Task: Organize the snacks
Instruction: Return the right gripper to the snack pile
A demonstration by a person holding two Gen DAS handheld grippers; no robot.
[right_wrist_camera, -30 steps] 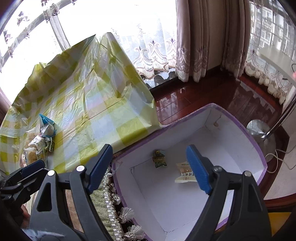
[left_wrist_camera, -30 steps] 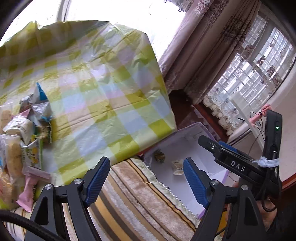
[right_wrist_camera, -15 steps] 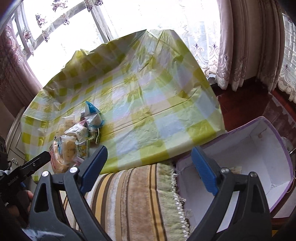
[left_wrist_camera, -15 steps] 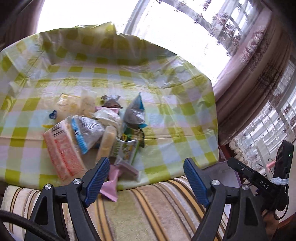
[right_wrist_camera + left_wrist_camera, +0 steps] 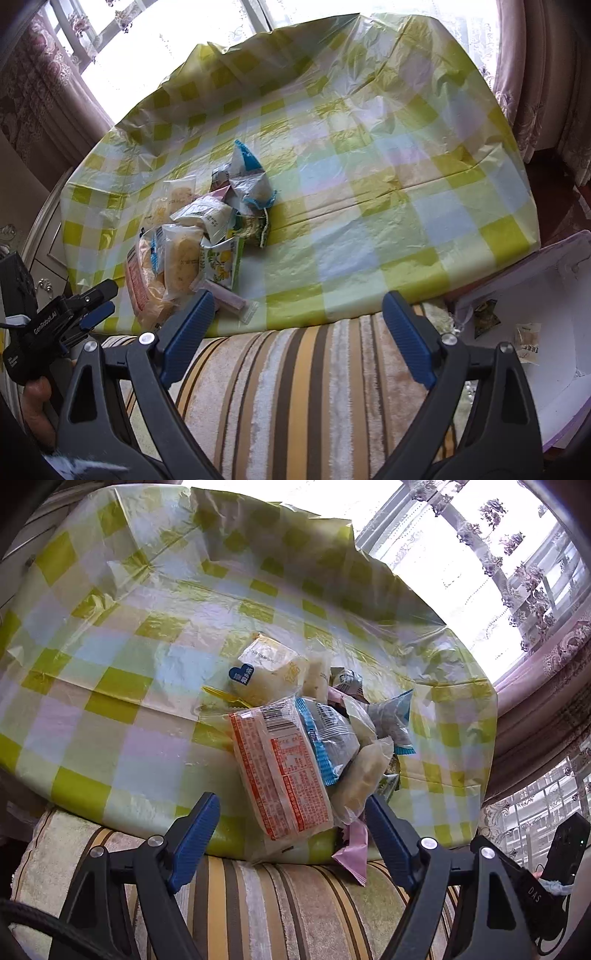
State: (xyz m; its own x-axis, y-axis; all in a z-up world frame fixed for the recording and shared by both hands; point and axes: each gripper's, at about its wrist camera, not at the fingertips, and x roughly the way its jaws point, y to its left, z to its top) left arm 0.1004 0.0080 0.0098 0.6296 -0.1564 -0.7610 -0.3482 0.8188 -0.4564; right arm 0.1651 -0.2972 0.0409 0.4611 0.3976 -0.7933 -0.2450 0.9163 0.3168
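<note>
Here, the left tool [image 5: 291, 834] hangs released just before the orange snack packet [image 5: 284, 771]; best straddle its near edge, then close gently; right tool [image 5: 295, 334] released, empty

A table under a checked cloth [image 5: 369, 177] carries a heap of snack packets [image 5: 303, 746], over a striped runner [image 5: 295, 387] at its near edge.
</note>
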